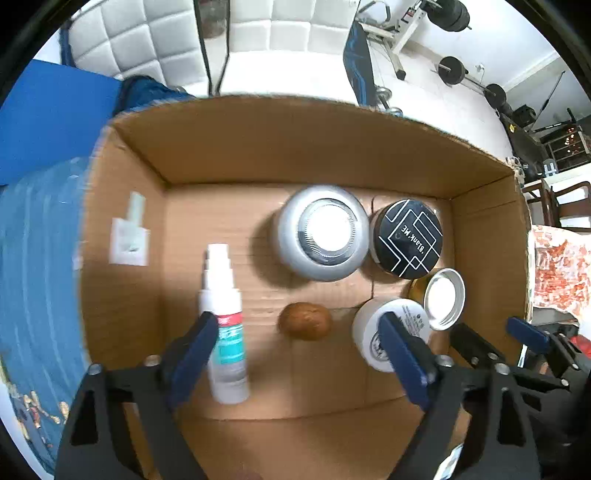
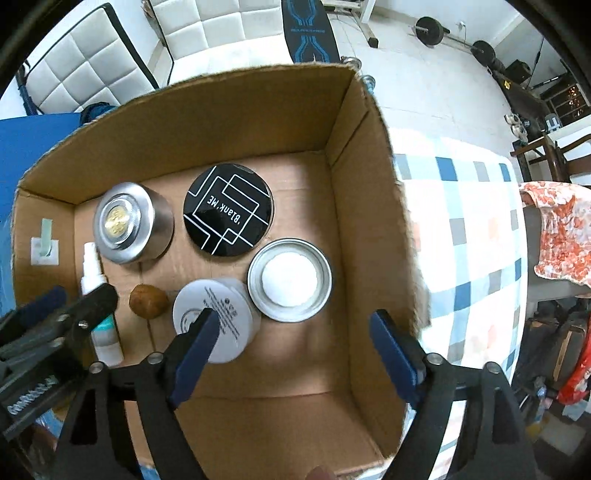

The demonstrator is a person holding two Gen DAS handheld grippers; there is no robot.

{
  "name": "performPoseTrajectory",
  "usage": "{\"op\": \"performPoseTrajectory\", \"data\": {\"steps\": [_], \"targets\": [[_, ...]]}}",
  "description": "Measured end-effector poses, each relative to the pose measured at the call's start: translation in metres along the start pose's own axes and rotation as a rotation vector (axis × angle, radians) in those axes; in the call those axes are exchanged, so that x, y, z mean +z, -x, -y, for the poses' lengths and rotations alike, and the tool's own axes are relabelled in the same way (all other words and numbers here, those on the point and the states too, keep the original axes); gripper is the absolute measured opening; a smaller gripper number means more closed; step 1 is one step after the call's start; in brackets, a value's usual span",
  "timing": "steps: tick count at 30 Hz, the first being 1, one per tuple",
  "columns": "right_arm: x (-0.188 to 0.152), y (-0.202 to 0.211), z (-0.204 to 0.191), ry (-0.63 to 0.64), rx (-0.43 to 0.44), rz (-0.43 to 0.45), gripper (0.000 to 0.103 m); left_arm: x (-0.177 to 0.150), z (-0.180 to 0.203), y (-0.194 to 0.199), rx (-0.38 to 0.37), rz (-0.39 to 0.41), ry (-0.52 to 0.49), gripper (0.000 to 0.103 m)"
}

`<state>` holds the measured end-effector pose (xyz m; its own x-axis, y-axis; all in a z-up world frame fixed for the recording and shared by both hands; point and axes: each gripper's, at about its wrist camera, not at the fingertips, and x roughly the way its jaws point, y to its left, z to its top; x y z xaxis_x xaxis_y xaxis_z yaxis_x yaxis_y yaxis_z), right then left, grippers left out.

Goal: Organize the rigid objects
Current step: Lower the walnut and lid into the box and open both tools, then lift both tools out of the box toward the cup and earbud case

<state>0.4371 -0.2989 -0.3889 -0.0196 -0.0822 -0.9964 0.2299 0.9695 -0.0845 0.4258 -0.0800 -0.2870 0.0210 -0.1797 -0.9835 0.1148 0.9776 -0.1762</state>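
Observation:
An open cardboard box [image 1: 295, 155] [image 2: 373, 229] holds several items: a white spray bottle [image 1: 225, 325] [image 2: 96, 291] lying flat, a silver round tin [image 1: 319, 232] [image 2: 127, 223], a black "Blank ME" jar [image 1: 406, 238] [image 2: 229, 210], a jar with a metal lid [image 1: 443, 297] [image 2: 290, 280], a white tub [image 1: 388, 325] [image 2: 218, 317] and a brown nut-like ball [image 1: 304, 320] [image 2: 148, 300]. My left gripper [image 1: 299, 343] is open and empty above the box floor. My right gripper [image 2: 295, 339] is open and empty above the box's right part.
The box stands on a table with a blue cloth [image 1: 33, 258] to its left and a checked cloth [image 2: 461, 229] to its right. White padded chairs [image 2: 92, 62] and gym weights [image 2: 430, 31] stand behind. A floral cloth [image 2: 561, 229] hangs at right.

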Motion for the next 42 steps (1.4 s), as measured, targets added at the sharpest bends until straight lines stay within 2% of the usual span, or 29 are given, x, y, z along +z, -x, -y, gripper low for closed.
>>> {"op": "performPoseTrajectory", "data": {"steps": [1, 3, 6, 11, 15, 26, 34, 38, 42], "targets": [[-0.004, 0.003, 0.002, 0.000, 0.008, 0.006, 0.097, -0.003, 0.003, 0.007, 0.010, 0.011, -0.004, 0.101], [-0.012, 0.010, 0.003, 0.011, 0.023, 0.014, 0.099, -0.009, -0.001, 0.020, 0.042, 0.042, -0.010, 0.102], [-0.029, 0.021, -0.001, 0.038, 0.015, 0.028, 0.099, -0.021, -0.012, 0.039, 0.066, 0.087, -0.012, 0.102], [-0.055, 0.039, -0.004, 0.056, 0.029, 0.058, 0.099, -0.046, -0.012, 0.051, 0.072, 0.109, -0.005, 0.102], [-0.075, 0.055, -0.009, 0.063, 0.035, 0.065, 0.099, -0.061, -0.006, 0.069, 0.084, 0.160, 0.004, 0.102], [-0.142, 0.123, -0.004, 0.052, 0.071, 0.219, 0.099, -0.132, -0.003, 0.140, 0.083, 0.317, -0.023, 0.102], [-0.178, 0.172, 0.009, 0.029, 0.090, 0.325, 0.099, -0.168, 0.006, 0.176, 0.070, 0.375, -0.054, 0.102], [-0.192, 0.187, 0.013, 0.023, 0.115, 0.342, 0.099, -0.179, 0.011, 0.186, 0.098, 0.404, -0.069, 0.102], [-0.204, 0.189, 0.012, 0.028, 0.136, 0.337, 0.099, -0.189, 0.012, 0.187, 0.074, 0.399, -0.064, 0.102]]}}
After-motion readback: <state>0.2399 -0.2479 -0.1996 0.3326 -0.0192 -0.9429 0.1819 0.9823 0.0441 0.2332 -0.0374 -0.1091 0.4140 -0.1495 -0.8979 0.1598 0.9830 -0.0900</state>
